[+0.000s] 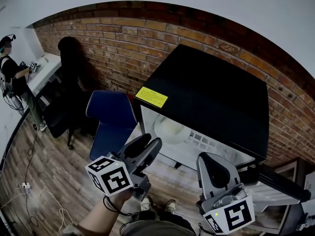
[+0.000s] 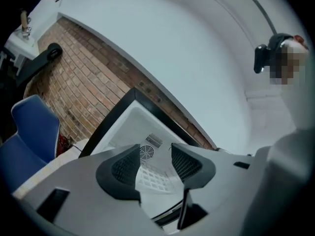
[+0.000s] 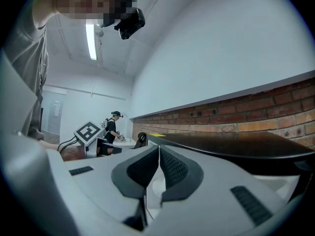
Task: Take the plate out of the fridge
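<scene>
A black mini fridge (image 1: 211,95) stands open against the brick wall, its white inside lit. A pale round plate (image 1: 170,128) rests on the wire shelf at the left of the compartment. My left gripper (image 1: 149,144) hovers just outside the opening, below and left of the plate, and is open with nothing between its fingers. In the left gripper view the gripper (image 2: 155,155) points into the fridge's white interior (image 2: 147,127) at the rear fan vent. My right gripper (image 1: 207,159) is shut and empty in front of the fridge's lower edge; its pads (image 3: 147,168) touch.
The fridge door (image 1: 275,193) hangs open at the lower right. A blue chair (image 1: 110,119) stands just left of the fridge, with a black office chair (image 1: 66,82) beyond it. A person (image 1: 11,70) works at a white desk far left. Cables lie on the wooden floor (image 1: 34,195).
</scene>
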Tool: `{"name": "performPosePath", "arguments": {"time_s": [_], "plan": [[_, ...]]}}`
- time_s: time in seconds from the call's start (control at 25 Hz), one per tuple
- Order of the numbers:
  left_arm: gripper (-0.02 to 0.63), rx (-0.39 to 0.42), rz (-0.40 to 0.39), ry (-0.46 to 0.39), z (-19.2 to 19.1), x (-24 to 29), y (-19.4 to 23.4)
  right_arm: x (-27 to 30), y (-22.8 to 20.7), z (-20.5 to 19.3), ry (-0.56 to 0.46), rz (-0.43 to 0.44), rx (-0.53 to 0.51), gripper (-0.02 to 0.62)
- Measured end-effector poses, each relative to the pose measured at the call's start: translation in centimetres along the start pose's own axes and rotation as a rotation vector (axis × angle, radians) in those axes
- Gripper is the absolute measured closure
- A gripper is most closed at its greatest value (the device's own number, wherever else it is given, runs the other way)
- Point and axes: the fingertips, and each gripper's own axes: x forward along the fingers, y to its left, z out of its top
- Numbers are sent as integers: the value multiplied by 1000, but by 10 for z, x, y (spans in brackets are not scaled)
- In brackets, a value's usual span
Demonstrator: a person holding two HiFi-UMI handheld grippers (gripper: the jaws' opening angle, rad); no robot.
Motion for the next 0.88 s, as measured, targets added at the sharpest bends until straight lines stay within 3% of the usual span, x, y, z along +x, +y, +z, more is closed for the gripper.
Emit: {"name": "performPosePath", "arguments": {"time_s": [0.16,0.44,0.72,0.88], "plan": [[397,-192,-2,-13,-10,8,18,3,1,-3,9,6,-2,565],[393,-417,0,-2,-33,24,50,14,2,-10,31,13,0,565],[393,-605,22,24,-61,33,79,27,6,-19,64,25,2,565],[393,-647,24,39,-73,40,95,34,6,-26,78,26,-6,565]]}}
